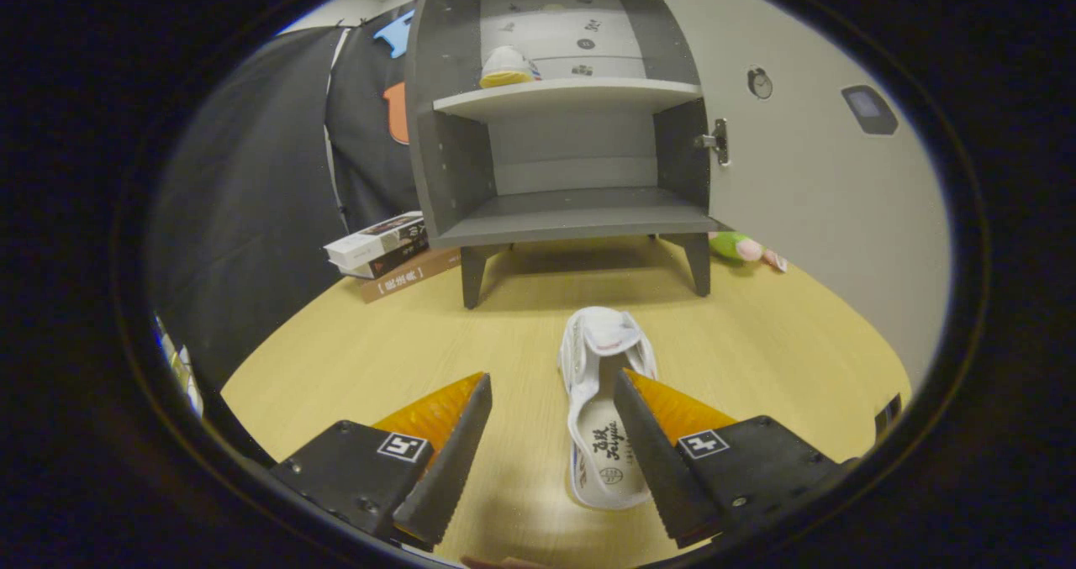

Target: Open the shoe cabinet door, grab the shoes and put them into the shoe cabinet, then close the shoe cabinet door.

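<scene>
A white shoe (pixel 601 401) lies on the wooden table, toe toward the cabinet, its heel end between my fingers and close against the right finger (pixel 647 443). My gripper (pixel 551 388) is open and presses on nothing. The grey shoe cabinet (pixel 572 216) stands beyond the shoe on short legs. Its door (pixel 807 174) is swung wide open to the right. A second white shoe with a yellow sole (pixel 507 68) rests on the cabinet's upper shelf (pixel 580 94). The lower shelf holds nothing.
A stack of books (pixel 387 250) lies on the table left of the cabinet. A green and pink plush toy (pixel 744 248) sits by the cabinet's right leg, under the open door. Black cloth hangs behind on the left.
</scene>
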The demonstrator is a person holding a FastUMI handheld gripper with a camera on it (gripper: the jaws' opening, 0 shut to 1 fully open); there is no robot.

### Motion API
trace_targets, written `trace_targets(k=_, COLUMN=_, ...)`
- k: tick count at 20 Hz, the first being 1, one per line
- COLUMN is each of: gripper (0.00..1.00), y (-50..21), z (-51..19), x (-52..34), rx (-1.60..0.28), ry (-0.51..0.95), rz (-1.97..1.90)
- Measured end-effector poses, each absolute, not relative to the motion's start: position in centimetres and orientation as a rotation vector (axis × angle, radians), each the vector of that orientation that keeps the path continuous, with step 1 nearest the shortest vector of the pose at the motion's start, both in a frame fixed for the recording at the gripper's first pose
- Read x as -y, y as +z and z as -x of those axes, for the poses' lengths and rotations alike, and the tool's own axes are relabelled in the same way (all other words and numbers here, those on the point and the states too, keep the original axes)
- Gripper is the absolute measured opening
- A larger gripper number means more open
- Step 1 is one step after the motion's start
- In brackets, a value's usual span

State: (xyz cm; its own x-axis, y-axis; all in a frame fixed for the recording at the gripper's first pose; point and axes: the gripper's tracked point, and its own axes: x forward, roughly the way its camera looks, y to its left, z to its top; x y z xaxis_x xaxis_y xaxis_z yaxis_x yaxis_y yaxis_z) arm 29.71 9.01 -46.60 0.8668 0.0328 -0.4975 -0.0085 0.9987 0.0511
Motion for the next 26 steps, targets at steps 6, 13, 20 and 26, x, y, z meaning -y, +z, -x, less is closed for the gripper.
trace_targets(k=6, gripper=0.63, y=-48.9, z=-32.7, x=-7.2, rx=-0.518, ry=-0.101, rz=-0.019)
trace_targets(k=13, gripper=0.21, y=-51.0, z=-36.3, x=-6.9, rx=-0.551, ry=-0.110, rz=-0.086)
trace_targets(k=20, gripper=0.10, y=-49.9, z=-36.6, x=-6.6, rx=-0.489, ry=-0.068, rz=-0.150)
trace_targets(k=26, gripper=0.10, y=-46.5, z=-33.3, x=-6.8, rx=-0.426, ry=-0.059, rz=-0.059)
